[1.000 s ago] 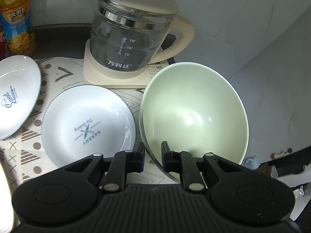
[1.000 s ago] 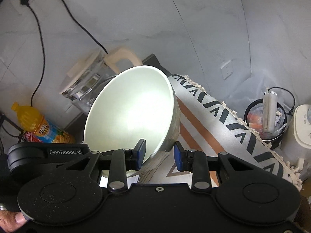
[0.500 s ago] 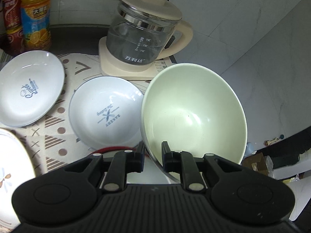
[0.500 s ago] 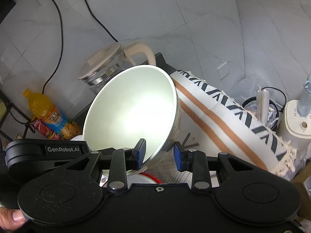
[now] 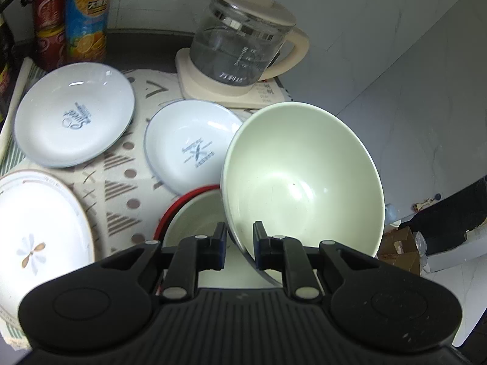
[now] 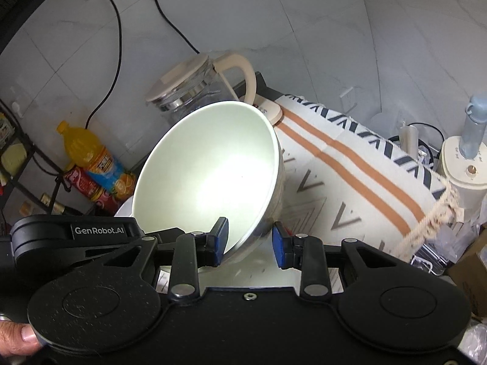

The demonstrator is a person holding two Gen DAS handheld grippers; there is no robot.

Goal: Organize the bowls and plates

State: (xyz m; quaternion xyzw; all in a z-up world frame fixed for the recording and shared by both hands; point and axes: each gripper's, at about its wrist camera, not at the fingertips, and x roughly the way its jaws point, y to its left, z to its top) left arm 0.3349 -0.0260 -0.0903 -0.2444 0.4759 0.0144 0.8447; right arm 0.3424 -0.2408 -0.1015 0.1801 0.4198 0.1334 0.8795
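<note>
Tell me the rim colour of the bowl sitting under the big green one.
Red rim, pale inside; clearest in the left wrist view.

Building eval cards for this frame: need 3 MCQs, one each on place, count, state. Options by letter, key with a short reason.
1. Where is the kettle?
A. behind the plates, near the wall
B. inside the bowl
C. on the floor

2. How many plates lie on the mat?
A. one
B. three
C. five

3. How is the pale green bowl held?
A. flat on the mat
B. upside down
C. tilted, rim pinched by the left gripper

Key: 1 A, it stands on its base past the plates. 2 B, two blue-print plates and a flower plate. 3 C, its rim sits between the fingers, off the mat.
</note>
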